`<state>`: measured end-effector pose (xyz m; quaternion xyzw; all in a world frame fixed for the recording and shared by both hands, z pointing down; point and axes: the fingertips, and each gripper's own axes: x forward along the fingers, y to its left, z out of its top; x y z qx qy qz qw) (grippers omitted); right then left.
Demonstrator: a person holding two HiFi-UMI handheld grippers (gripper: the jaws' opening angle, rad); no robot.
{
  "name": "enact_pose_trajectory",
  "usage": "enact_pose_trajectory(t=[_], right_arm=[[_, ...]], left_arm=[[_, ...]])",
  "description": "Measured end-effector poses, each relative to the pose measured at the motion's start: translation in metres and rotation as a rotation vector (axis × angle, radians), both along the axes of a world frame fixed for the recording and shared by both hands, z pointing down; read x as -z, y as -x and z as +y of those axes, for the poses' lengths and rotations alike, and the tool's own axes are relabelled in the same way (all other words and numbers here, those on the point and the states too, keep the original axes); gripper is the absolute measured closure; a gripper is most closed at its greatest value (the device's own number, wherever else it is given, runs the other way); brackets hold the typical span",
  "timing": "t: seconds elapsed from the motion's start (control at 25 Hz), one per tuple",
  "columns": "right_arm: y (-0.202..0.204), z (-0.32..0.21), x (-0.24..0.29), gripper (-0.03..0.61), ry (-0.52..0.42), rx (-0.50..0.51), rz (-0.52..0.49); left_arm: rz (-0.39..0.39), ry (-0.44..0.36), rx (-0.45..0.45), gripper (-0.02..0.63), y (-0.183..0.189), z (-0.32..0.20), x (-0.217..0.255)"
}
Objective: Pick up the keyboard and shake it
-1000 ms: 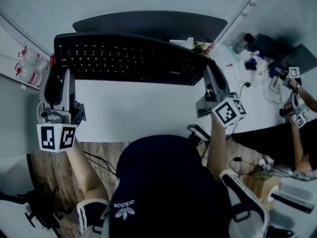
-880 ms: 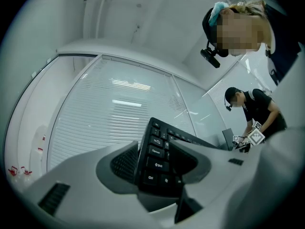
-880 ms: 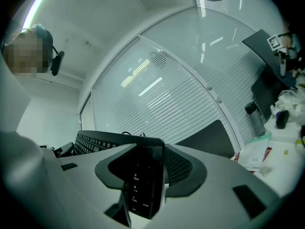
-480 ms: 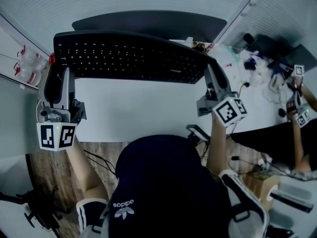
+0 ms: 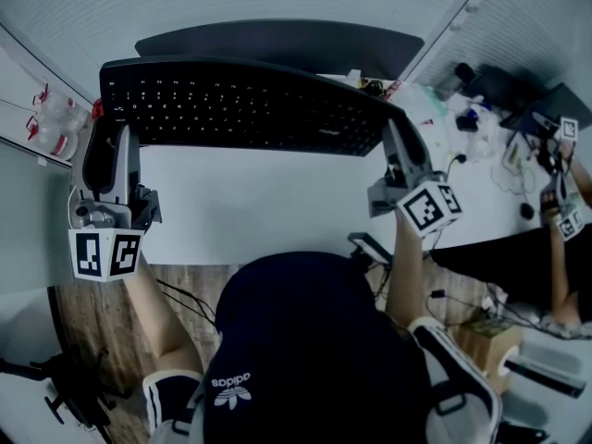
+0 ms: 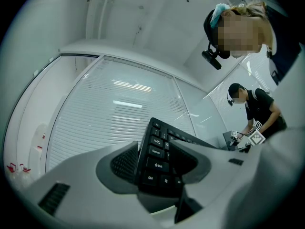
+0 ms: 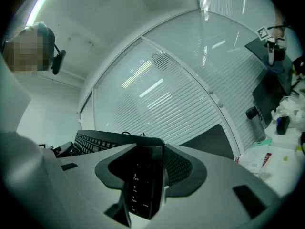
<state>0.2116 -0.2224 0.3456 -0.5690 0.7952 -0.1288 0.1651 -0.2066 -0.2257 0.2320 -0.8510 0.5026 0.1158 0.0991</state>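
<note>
Well, I have the keyboard [image 5: 242,109] lifted off the white worktop [image 5: 259,202]. It spans from ten o'clock to two o'clock ahead of me, with its keys facing up toward me. My left gripper [image 5: 113,135] takes the ten o'clock end, its fingers [image 6: 119,165] clamped on the edge by the Ctrl and Shift keys. My right gripper [image 5: 395,135] takes the two o'clock end, its fingers [image 7: 180,168] pressed onto the number pad. A dark monitor [image 5: 277,37] sits at twelve o'clock behind the keyboard. Clutter [image 5: 481,114] lies at two o'clock, and another person [image 5: 558,248] works at three o'clock.
</note>
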Motion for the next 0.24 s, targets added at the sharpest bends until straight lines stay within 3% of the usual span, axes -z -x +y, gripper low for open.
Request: enact_pose_trajectory(t=[0.24], right_arm=[[-0.0014,0.0023,0.0000,0.419,0.007,-0.009,-0.010]], left_arm=[[-0.001,-0.001,-0.002,0.413,-0.0008,0.0013,0.0012]])
